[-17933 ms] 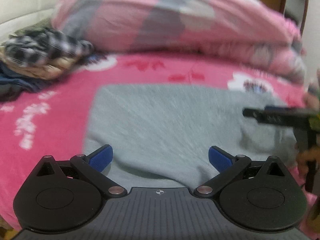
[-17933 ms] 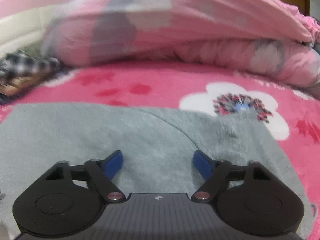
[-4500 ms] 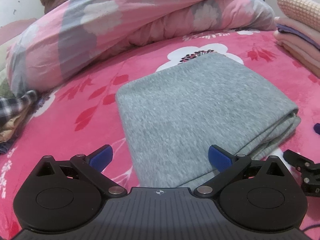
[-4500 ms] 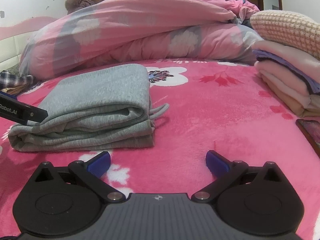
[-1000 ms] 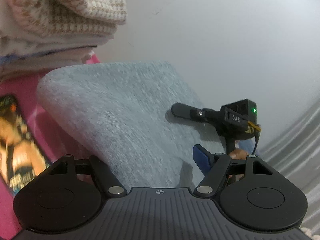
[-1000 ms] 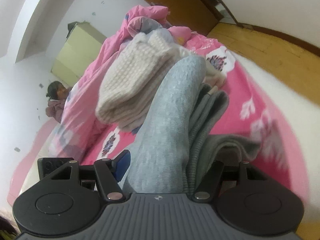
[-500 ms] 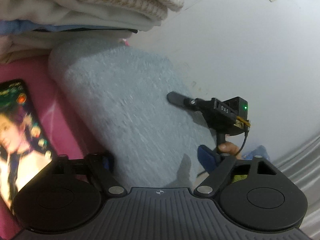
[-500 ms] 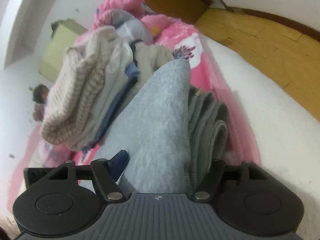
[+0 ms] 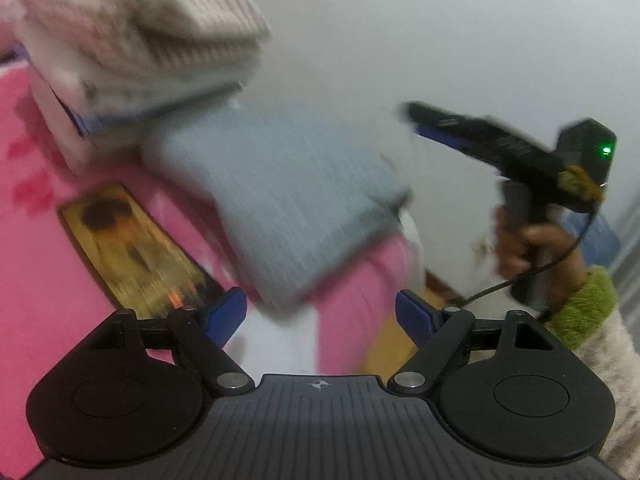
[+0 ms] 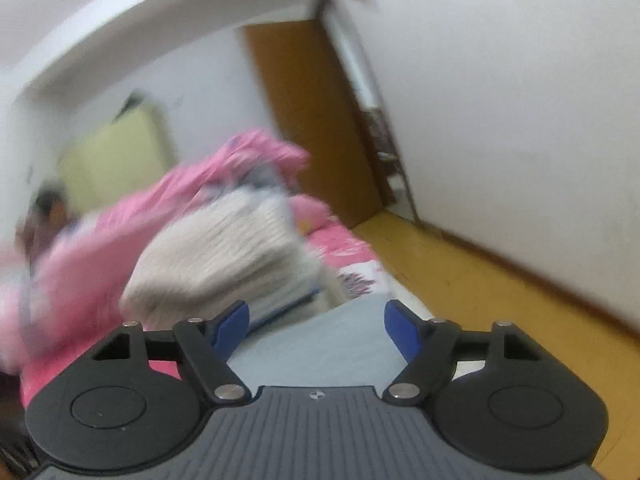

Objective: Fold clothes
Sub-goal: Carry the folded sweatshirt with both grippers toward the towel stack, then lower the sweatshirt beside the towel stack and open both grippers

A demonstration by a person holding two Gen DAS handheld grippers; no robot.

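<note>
The folded grey garment [image 9: 288, 204] lies on the bed ahead of the left tongs [image 9: 320, 312] and under the right tongs [image 10: 316, 326], beside the stack [image 9: 136, 52]. Both tongs gape empty. It looks soft and light, best gripped at a thick folded edge.

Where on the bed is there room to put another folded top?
Bare pink blanket lies left of the phone. The edge is crowded: the folded grey garment sits beside the stack of folded clothes, partly overhanging the bed's edge. Both views are blurred.
</note>
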